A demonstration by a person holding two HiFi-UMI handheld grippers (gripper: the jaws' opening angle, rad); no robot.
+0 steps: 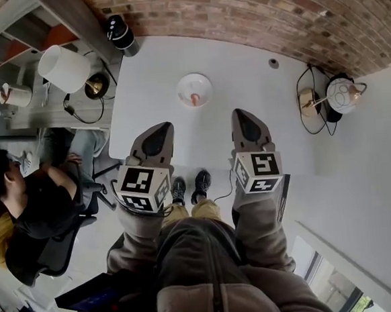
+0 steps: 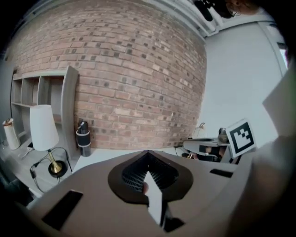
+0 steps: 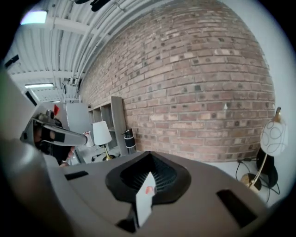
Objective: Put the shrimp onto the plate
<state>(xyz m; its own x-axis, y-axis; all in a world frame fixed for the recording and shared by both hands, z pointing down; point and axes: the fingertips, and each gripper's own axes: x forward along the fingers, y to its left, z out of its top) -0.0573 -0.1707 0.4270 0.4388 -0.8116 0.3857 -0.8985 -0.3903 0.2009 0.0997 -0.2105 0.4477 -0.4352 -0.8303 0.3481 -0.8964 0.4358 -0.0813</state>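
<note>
**Fingers (image 2: 134,177) pinched narrow on both grippers, shrimp (image 1: 194,99) on the plate (image 1: 194,81)**

From the head view I have the left gripper (image 1: 155,138) and right gripper (image 1: 247,124) side by side over the near edge of the white tabletop (image 1: 257,80), both pointing toward the far edge. The plate sits well ahead of them, about midway along the table's width and nearer the far edge. The shrimp lies on the plate's near side. A black cylinder (image 1: 120,35) stands at the far left corner. A seated person (image 1: 31,205) is off beyond the left edge.

From the left gripper view I read its jaws as drawn almost together. Only a thin pale slit shows between the ribbed pads, and nothing is gripped. Beyond them I see the brick wall (image 2: 134,78), a white lamp (image 2: 44,127) and the right gripper's marker cube (image 2: 241,136).

The right gripper view gives me the same picture — fingers (image 3: 164,175) narrow and empty. Through the slit I catch an orange spot, the shrimp (image 3: 149,189). A globe lamp (image 3: 273,136) stands past the right edge.
</note>
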